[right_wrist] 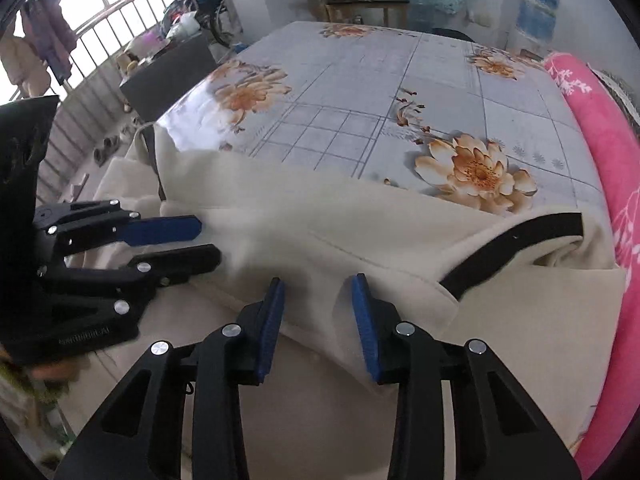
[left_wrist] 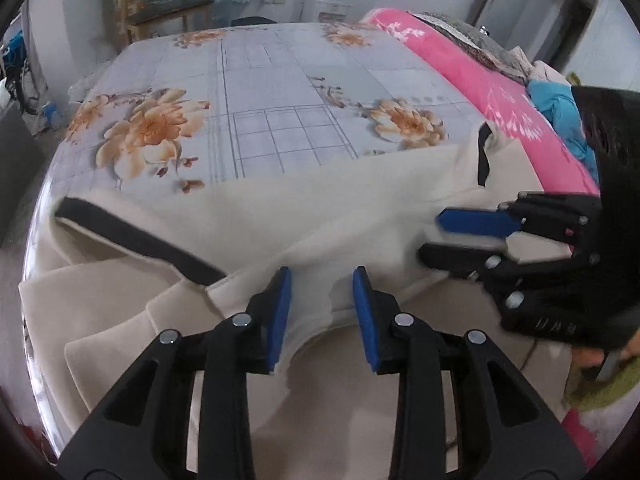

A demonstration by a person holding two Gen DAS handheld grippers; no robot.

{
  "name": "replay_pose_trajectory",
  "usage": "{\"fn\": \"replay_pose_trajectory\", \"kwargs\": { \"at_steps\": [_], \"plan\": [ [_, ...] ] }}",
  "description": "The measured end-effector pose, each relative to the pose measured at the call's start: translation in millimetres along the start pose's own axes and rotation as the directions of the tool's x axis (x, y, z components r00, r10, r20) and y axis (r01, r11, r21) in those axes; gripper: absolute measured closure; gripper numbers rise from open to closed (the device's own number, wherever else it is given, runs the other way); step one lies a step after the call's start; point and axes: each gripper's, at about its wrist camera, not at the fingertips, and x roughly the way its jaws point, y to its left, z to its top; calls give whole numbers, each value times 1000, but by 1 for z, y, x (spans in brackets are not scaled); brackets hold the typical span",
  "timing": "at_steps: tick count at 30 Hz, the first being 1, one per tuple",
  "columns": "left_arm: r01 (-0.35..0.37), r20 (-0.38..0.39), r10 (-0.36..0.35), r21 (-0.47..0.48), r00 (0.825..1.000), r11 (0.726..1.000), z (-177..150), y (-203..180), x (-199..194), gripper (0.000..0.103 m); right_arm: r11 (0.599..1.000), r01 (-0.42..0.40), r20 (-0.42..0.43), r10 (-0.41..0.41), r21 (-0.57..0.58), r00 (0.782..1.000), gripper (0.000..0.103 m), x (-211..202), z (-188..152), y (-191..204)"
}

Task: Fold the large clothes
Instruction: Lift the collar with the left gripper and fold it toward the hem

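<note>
So there's one big cream garment (left_wrist: 320, 208) with black trim, spread over the near end of the bench (left_wrist: 280, 92), which has a blue-grey cloth with orange flowers on it. The garment's far edge runs straight across the bench, and the near part bunches into folds that hang toward the camera.

Two grippers here, one per hand. The left hand-held gripper (left_wrist: 322, 280) points down at a folded edge of the cream fabric; its blue pads (left_wrist: 280, 312) stand a modest way apart with the cloth lying in the gap under them, and they aren't pressing on it as far as I can see. So partly spread, holding nothing. The right hand-held gripper (right_wrist: 318, 288) is the same story: blue pads apart, cream fabric right below and between them, no pinch. Each one also shows up in the other's view, lying sideways just over the cloth with a gap between its fingers.

Black trim strips: I count two that are obvious. One long strip (left_wrist: 136, 236) lies diagonally to the left of the left gripper, and another curved one (right_wrist: 516, 248) sits to the right of the right gripper. There's a shorter dark edge at the garment's far corner in each view too.

Along the bench's right side there's one pink blanket (right_wrist: 600, 152) with white print, well apart from both grippers. One blue cloth (left_wrist: 560, 112) is piled beyond it.
</note>
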Motion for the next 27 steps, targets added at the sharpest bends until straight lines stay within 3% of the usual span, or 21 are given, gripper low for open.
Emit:
{"fn": "replay_pose_trajectory", "kwargs": {
  "at_steps": [5, 8, 10, 12, 16, 18, 22, 27],
  "plan": [
    [88, 50, -83, -113, 995, 990, -5, 28, -26, 72, 999, 18, 53, -20, 39, 998, 69, -36, -7, -13],
    [56, -9, -57, -128, 998, 990, -16, 35, -11, 75, 998, 62, 6, -62, 29, 998, 69, -22, -18, -23],
    [51, 0, -51, -119, 999, 992, -15, 33, -14, 75, 997, 77, 27, -77, 0, 997, 69, -25, -25, -24],
    [40, -14, -43, -169, 999, 985, -15, 37, -21, 74, 993, 109, 10, -109, 37, 994, 68, -34, -26, -25],
    [28, 53, -19, -180, 998, 983, -30, 47, -61, 73, 982, 156, 50, -161, 104, 986, 68, -65, -37, -28],
    [29, 86, -12, -199, 996, 979, -47, 52, -87, 70, 983, 112, 74, -124, 149, 990, 66, -86, -50, -26],
    [26, 143, 13, -267, 990, 963, -97, 69, -136, 67, 981, 2, 106, -23, 192, 994, 47, -109, -81, -13],
    [27, 176, 36, -347, 984, 937, -162, 78, -170, 67, 973, -133, 85, 119, 188, 989, 35, -107, -118, 25]
  ]
}}
